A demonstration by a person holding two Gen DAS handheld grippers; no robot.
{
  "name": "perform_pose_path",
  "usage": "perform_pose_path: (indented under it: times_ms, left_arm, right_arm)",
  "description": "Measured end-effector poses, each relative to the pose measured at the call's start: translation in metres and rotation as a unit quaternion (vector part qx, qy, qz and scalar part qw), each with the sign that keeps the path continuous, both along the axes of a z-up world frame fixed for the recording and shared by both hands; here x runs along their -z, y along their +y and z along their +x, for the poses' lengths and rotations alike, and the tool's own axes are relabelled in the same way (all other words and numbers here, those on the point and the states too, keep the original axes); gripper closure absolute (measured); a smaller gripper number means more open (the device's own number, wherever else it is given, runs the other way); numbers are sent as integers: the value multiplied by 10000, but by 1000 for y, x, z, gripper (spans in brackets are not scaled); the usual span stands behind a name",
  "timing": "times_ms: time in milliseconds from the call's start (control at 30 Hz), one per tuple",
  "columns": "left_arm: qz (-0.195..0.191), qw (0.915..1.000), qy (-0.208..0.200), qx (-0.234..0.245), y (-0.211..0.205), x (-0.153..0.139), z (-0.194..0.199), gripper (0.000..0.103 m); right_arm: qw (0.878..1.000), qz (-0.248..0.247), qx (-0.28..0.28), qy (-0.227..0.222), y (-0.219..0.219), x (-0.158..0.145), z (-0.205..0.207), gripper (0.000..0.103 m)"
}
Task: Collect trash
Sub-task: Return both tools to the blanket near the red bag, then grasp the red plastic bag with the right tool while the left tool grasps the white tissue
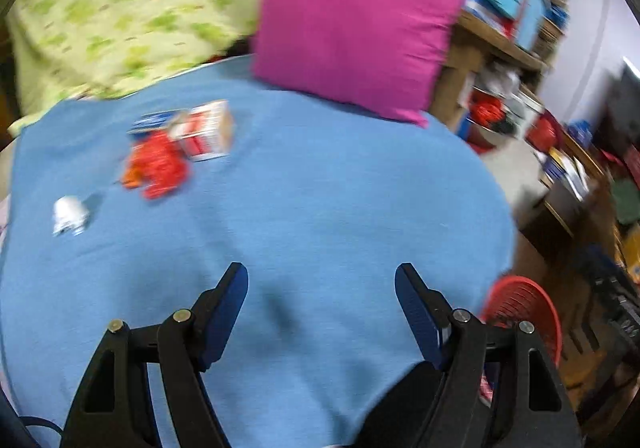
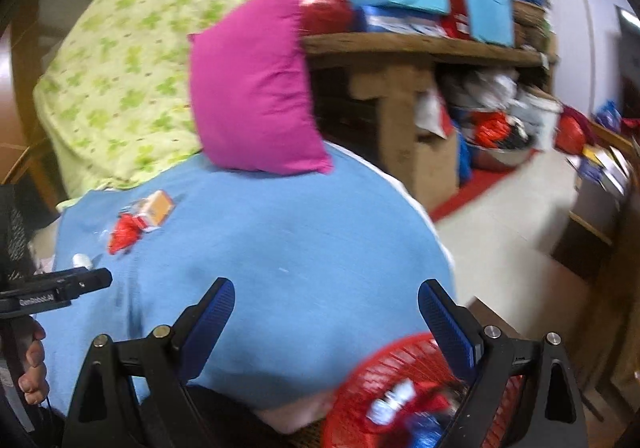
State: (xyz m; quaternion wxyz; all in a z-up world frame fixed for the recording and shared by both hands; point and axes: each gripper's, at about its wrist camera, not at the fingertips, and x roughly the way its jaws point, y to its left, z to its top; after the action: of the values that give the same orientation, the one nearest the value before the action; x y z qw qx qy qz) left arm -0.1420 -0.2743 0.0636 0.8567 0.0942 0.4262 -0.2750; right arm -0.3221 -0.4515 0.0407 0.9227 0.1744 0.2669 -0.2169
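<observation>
- The bed (image 1: 320, 208), under a blue cover, carries the remaining trash at its far left, near a green quilt (image 1: 120, 8) and a pink pillow (image 1: 352, 20).
- A red basket (image 2: 384, 372) sits at the bed's near right edge and already holds wrappers.
- The left hand-held gripper (image 1: 320, 276) and the right hand-held gripper (image 2: 326, 288) both stand open with nothing between their fingers.
- A box (image 1: 208, 130), a red wrapper (image 1: 160, 164) touching it and a white wad (image 1: 70, 214) a little apart await pickup.
- Judgement: the left hand-held gripper is nearer; take the isolated wad first, straddling it squarely before closing, without pinching the cover.
</observation>
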Motion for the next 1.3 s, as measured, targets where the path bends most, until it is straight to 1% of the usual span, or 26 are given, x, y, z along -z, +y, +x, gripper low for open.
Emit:
perform_pose_path:
  times_ms: [100, 200, 367, 433, 533, 667, 800, 900, 1067, 1100, 1167, 1233, 1300]
  left_arm:
    - [1, 9992, -28, -401, 36, 2, 18, 26]
    - [52, 9965, -77, -828, 71, 6, 34, 26]
    - [196, 9880, -204, -1520, 121, 16, 60, 26]
    - [261, 9837, -228, -1766, 140, 21, 70, 26]
    - [271, 9782, -221, -2049, 164, 29, 81, 26]
    - [247, 9692, -125, -2447, 194, 45, 97, 26]
    - [197, 9629, -110, -2688, 216, 58, 109, 26]
    - [204, 9591, -134, -2819, 227, 67, 117, 26]
    - [160, 9539, -167, -2992, 241, 77, 126, 26]
    - [147, 9527, -158, -3033, 244, 78, 127, 26]
    - [88, 9503, -179, -3106, 249, 77, 130, 26]
    - [40, 9482, -222, -3169, 253, 76, 131, 26]
    - [7, 9468, -232, -3210, 256, 76, 132, 26]
  right_arm:
    - [9993, -148, -333, -68, 20, -15, 26, 8]
    - [9976, -258, -628, -127, 42, -27, 48, 8]
    - [9919, -350, -1195, -246, 86, -44, 92, 8]
    - [9894, -407, -1367, -266, 101, -47, 108, 8]
    - [9852, -351, -1660, -260, 125, -47, 139, 8]
    - [9777, -318, -2073, -82, 158, -37, 190, 8]
    - [9671, -369, -2506, 241, 193, -17, 244, 8]
    - [9600, -443, -2732, 427, 214, -3, 282, 8]
    - [9522, -515, -2932, 683, 238, 17, 342, 9]
    - [9516, -544, -2941, 710, 240, 18, 347, 10]
    - [9490, -576, -2989, 817, 246, 26, 366, 16]
    - [9482, -619, -2981, 909, 249, 33, 381, 19]
    - [9486, -634, -2944, 972, 249, 38, 392, 19]
